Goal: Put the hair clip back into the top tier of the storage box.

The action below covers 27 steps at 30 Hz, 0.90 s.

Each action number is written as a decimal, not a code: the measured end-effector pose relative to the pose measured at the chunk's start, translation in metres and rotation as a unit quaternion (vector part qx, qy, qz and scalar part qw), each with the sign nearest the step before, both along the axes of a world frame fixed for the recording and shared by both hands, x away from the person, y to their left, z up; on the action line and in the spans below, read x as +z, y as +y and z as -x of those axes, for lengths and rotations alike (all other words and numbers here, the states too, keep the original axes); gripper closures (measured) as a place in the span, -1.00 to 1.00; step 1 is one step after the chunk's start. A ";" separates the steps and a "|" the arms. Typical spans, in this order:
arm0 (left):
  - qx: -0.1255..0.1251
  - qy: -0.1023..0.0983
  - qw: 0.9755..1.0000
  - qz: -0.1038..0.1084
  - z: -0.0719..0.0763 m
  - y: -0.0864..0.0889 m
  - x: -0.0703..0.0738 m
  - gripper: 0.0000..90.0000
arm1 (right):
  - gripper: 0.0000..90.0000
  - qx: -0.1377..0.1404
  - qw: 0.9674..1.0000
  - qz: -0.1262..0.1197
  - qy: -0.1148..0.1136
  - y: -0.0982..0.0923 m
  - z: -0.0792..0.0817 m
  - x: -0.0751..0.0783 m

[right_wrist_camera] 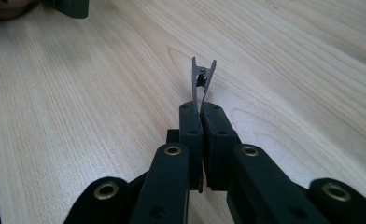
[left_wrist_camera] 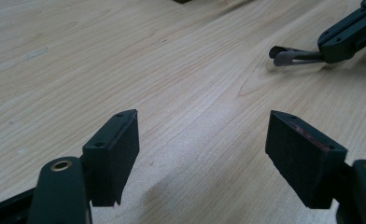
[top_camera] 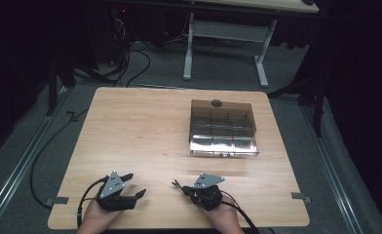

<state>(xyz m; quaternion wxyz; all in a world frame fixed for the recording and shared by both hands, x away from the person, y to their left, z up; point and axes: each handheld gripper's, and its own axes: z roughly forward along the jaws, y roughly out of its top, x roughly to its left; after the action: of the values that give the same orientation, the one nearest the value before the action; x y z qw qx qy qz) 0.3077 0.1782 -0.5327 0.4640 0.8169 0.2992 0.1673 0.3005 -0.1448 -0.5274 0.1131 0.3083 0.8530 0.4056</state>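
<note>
My right gripper [right_wrist_camera: 201, 107] is shut on a small metal alligator clip [right_wrist_camera: 203, 74], whose forked end sticks out past the pads just above the wood. In the high view this gripper [top_camera: 180, 188] lies near the table's front edge, right of centre, with the clip [top_camera: 175, 184] pointing left. In the left gripper view the clip [left_wrist_camera: 288, 55] shows at the upper right. My left gripper [left_wrist_camera: 202, 140] is open, with bare table between its pads. It rests at the front left [top_camera: 136, 184]. A smoky transparent compartment box [top_camera: 222, 127] sits closed at the back right.
The wooden table [top_camera: 140, 126] has bare room across its left and middle. Tape tabs mark the front corners [top_camera: 56, 200]. Beyond the far edge stand white desk legs [top_camera: 188, 48] and floor cables [top_camera: 130, 63].
</note>
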 end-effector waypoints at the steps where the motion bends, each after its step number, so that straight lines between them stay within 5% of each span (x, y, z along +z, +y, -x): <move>1: 0.000 0.000 1.000 0.000 0.000 0.000 0.000 -0.41 | 0.95 0.000 1.000 0.000 -0.002 -0.001 0.000 0.001; 27: -0.003 -0.001 1.000 0.002 0.000 0.001 0.000 -0.41 | 0.95 -0.075 0.997 -0.008 -0.014 -0.065 0.006 0.016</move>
<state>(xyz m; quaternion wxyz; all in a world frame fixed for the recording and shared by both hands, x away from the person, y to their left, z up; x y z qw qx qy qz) 0.3073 0.1790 -0.5324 0.4664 0.8167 0.2965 0.1659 0.2944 -0.2101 -0.5119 0.1523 0.3668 0.8224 0.4073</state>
